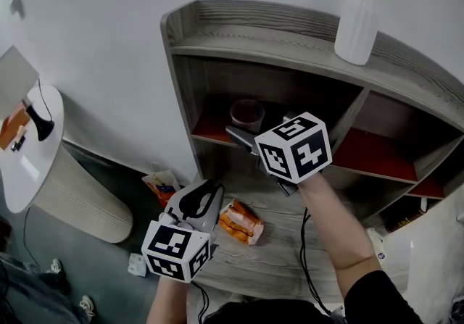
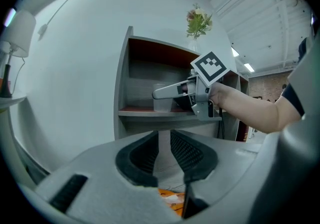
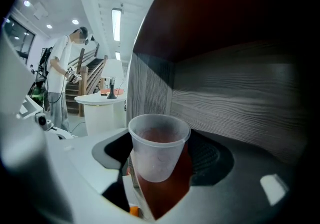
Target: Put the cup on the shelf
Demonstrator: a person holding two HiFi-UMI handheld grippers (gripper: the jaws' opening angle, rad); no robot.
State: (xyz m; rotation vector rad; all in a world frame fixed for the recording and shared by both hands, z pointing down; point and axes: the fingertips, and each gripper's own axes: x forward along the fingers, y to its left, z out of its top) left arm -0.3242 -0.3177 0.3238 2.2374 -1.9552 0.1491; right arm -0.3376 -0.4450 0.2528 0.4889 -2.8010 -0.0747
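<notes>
Writing: the print on the orange snack packet [image 1: 241, 221], which is lying just ahead and to the right of the left tongs [image 1: 204, 198], is showing too small to read. The same is happening with a second orange packet [image 1: 161, 186] off to their left. The marker cubes are carrying only black-and-white square patterns.

Hidden: in the head view the marker cube is covering most of the right tongs [image 1: 243, 135], so only one grey jaw is showing, reaching toward the cup [image 1: 247, 114]. The frame's top edge is cutting off the plant in the white ribbed vase [image 1: 357, 25], which is sitting on the shelf unit [image 1: 290, 47] above the right tongs.

Cup [image 3: 159, 150]: translucent frosted plastic, tapered, rolled rim, upright, with red showing through its wall. It is standing on the red board [image 1: 212, 130] of the upper left compartment, between the right tongs' jaws.

Right tongs: the jaws are standing wide around the cup without pinching it, and red board is showing between the cup and the right pad.

Left tongs [image 2: 165, 155]: the jaws are parted with nothing between them. They are pointing at the shelf unit from lower and nearer the person than the right tongs.
</notes>
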